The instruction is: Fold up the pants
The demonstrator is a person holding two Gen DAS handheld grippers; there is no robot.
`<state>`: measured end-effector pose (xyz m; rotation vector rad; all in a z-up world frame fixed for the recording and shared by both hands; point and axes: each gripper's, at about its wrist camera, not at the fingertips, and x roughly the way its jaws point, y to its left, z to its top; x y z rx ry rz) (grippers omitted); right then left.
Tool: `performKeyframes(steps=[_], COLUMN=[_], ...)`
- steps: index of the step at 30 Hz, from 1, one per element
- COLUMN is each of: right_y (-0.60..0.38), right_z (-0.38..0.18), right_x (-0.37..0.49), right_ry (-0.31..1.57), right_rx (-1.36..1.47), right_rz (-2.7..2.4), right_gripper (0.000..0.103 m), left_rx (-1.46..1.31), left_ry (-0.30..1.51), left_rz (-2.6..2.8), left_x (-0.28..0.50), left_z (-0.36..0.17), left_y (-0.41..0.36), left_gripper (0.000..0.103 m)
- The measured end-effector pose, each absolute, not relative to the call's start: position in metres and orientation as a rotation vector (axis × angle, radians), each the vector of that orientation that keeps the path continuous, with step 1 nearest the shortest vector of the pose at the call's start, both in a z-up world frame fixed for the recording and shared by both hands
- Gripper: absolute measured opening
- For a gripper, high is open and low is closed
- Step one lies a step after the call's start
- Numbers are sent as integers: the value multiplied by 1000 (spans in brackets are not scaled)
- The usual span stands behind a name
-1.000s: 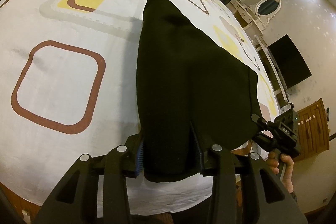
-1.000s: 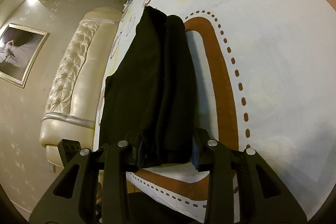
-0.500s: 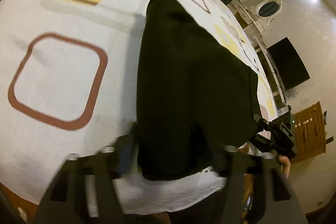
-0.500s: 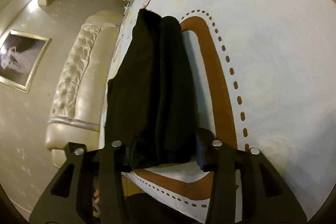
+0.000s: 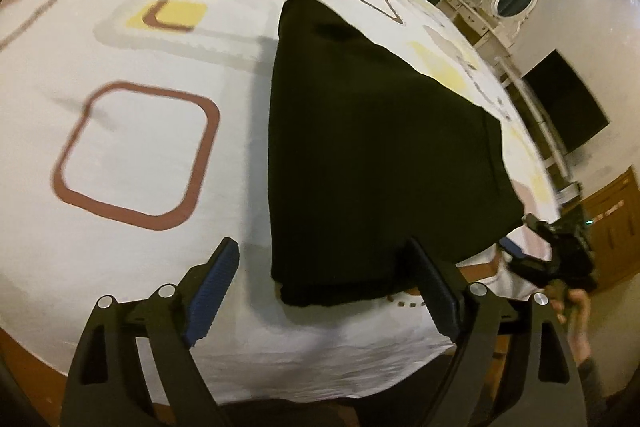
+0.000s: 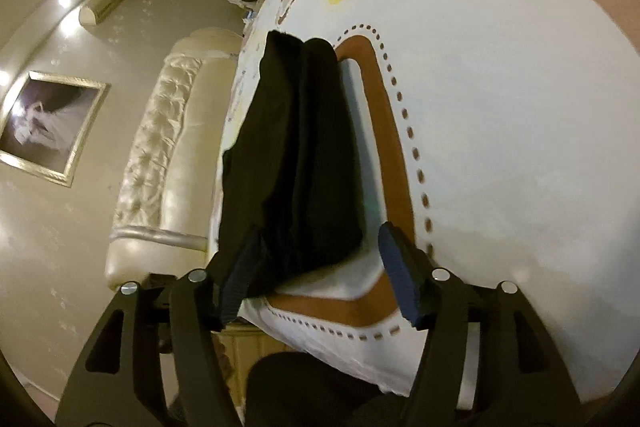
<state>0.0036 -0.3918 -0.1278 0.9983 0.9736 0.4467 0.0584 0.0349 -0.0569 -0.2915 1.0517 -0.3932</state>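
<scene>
The black pants (image 5: 372, 163) lie folded on the white patterned bedspread (image 5: 132, 147), near its front edge. My left gripper (image 5: 328, 291) is open, its fingers standing wide on either side of the pants' near corner, not touching the cloth. In the right wrist view the pants (image 6: 296, 163) lie as a folded stack. My right gripper (image 6: 316, 271) is open, with the near end of the stack between its spread fingers. The right gripper also shows in the left wrist view (image 5: 560, 259), held in a hand at the pants' right corner.
The bedspread has brown, yellow and grey squares. A cream tufted sofa (image 6: 160, 163) stands past the bed's left side. A black TV (image 5: 564, 107), white shelves and a wooden cabinet (image 5: 612, 219) line the right wall. Dark curtains hang behind.
Both grippers have opened and let go of the pants. Both have drawn back a little. The pants now rest flat on the bed.
</scene>
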Motion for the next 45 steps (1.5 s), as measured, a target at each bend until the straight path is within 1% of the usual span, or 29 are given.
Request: performKeyframes(steps=[1, 3, 6, 8, 12, 18, 22, 25, 34, 45], right_y=[-390, -389, -387, -385, -374, -349, -332, -321, -297, -298], right_z=[-124, -119, -116, -114, -105, -85, -73, -62, -40, -39], right_x=[-1, -9, -17, -20, -23, -34, -45, -54, -62, -63], right_ry=[977, 979, 984, 999, 1020, 1030, 1004, 946, 826, 820], right_rx=[968, 919, 894, 877, 789, 564, 409, 316, 206, 199], right_rz=[437, 407, 364, 341, 291, 195, 130, 81, 41, 35], right_gripper=[68, 76, 83, 84, 86, 89, 90, 90, 90, 91], left_rx=[-265, -215, -167, -154, -144, -128, -132, -126, -97, -87], left_ry=[1042, 1023, 1000, 983, 935, 883, 877, 874, 844, 822], left_rz=[-379, -354, -326, -313, -286, -254, -241, -232, -242, -166], left_x=[55, 46, 34, 26, 15, -1, -7, -12, -16, -13], left_z=[-54, -47, -39, -32, -18, -6, -4, -4, 0, 0], left_y=[33, 27, 21, 18, 17, 18, 19, 19, 9, 12], left_gripper=[84, 84, 84, 84, 84, 85, 85, 85, 85, 85])
